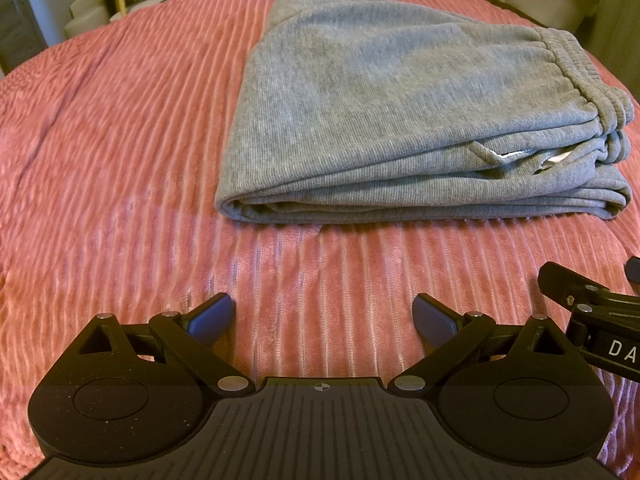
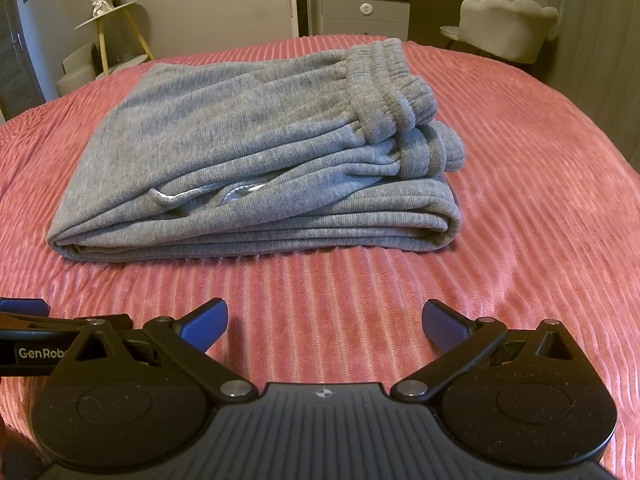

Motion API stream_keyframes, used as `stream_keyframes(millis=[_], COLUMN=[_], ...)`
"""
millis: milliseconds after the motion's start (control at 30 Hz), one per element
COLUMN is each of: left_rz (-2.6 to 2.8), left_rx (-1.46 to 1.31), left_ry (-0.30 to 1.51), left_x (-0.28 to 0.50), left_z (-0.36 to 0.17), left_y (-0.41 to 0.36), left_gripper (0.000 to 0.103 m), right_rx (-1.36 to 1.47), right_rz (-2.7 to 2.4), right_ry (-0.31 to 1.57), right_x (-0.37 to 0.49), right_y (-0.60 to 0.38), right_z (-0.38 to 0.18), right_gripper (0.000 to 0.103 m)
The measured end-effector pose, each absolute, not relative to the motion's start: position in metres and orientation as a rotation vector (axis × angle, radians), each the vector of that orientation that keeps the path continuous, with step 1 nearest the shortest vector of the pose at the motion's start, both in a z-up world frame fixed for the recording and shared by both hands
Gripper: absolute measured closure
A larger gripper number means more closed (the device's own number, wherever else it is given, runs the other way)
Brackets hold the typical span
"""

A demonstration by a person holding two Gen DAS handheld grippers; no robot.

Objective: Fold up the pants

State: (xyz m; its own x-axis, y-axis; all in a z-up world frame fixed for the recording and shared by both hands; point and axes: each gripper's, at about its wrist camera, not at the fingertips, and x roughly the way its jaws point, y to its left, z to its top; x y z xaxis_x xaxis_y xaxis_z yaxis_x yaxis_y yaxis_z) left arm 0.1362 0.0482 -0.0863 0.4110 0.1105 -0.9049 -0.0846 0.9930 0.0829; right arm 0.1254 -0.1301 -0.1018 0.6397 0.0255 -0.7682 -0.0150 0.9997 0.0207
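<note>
The gray pants (image 1: 400, 120) lie folded just ahead of the left gripper (image 1: 323, 316) and right gripper (image 2: 325, 320), both wide open and empty; they look soft and floppy, best pinched at the thick folded edge.

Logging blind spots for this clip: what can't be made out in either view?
- Inner layers of the folded grey knit pants: covered by the top layer, both views.
- Pale item inside the pocket opening: mostly hidden by fabric.
- Right tongs in left view: cut off by the edge.
- Person's hands: outside both views.
</note>
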Motion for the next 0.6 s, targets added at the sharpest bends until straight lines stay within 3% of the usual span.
stream_keyframes(millis=[600], left_rz=[0.124], left_rx=[0.026], left_ry=[1.141], left_x=[0.1360], left_z=[-0.0863], left_y=[0.0474], left_gripper=[0.003], right_rx=[0.009], right_rz=[0.025], right_ry=[0.879], right_x=[0.1258], right_y=[-0.1296], right_z=[-0.1024], right_gripper=[0.000])
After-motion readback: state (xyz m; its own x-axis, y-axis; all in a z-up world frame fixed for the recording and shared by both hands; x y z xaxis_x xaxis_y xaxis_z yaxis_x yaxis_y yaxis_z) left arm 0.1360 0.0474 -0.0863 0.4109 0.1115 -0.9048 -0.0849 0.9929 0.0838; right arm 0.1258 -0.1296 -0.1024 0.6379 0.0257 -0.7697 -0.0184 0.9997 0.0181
